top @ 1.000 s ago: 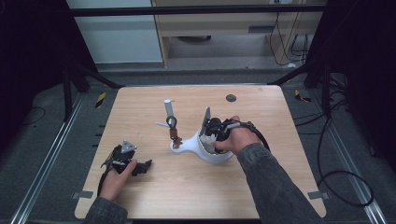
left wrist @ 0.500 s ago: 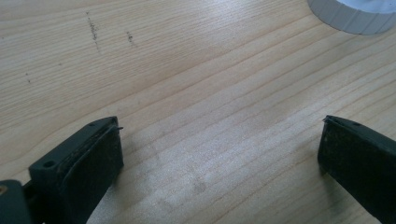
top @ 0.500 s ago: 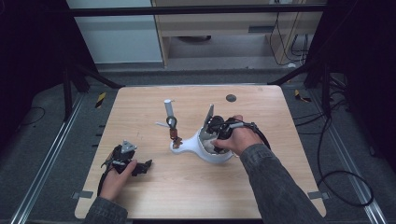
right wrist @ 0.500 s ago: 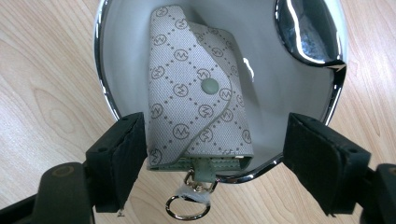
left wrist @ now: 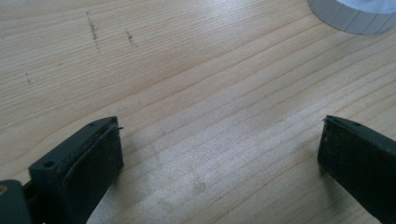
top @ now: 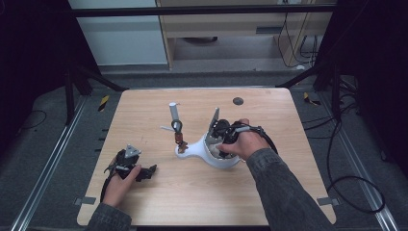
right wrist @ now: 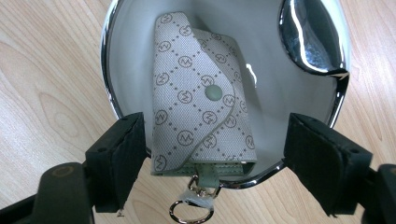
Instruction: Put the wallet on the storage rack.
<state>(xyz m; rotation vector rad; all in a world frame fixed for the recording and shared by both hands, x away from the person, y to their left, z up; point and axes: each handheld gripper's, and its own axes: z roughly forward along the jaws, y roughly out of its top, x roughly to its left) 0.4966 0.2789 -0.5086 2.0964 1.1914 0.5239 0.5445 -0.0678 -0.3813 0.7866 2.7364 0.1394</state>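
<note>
Left tongs rest on the desk, jaws wide, holding nothing; right tongs hover over the white bowl, jaws just opened and clear of the patterned key pouch; pouch lies inside the bowl, clasp ring hanging over the chrome rim. Judged step: release and lift off; rise straight so a pad does not catch the ring. Nearby: white cylinder and small brown figure left of the bowl; dark disc far off.
</note>
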